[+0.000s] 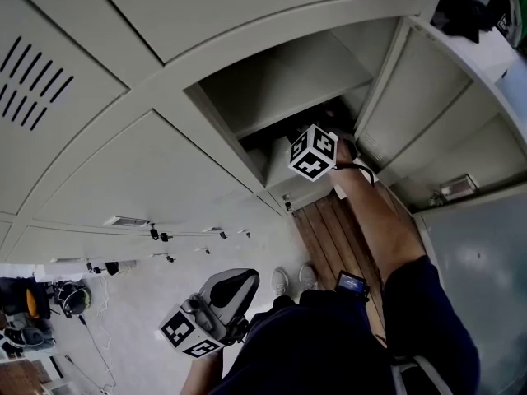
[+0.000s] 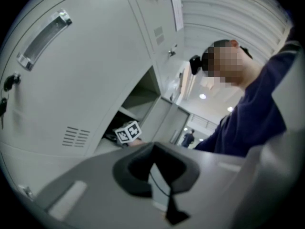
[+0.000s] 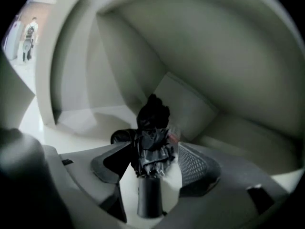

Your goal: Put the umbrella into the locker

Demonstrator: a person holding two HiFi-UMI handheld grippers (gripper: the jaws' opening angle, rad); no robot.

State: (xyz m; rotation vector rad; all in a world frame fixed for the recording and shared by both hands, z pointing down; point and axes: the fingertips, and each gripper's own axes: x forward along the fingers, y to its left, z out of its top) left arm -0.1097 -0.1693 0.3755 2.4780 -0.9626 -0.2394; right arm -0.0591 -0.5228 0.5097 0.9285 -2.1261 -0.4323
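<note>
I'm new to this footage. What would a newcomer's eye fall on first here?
The black umbrella strikes first, sitting inside the open locker between the parted jaws of the right gripper. Next comes that gripper's black-and-white marker cube, bright against the dark locker mouth in the head view.

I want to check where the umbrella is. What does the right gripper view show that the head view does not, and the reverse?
Only the right gripper view: the folded black umbrella lying between the open jaws of the right gripper. Only the head view: the left gripper held low, and closed locker doors. Both: the inside of the open locker compartment.
</note>
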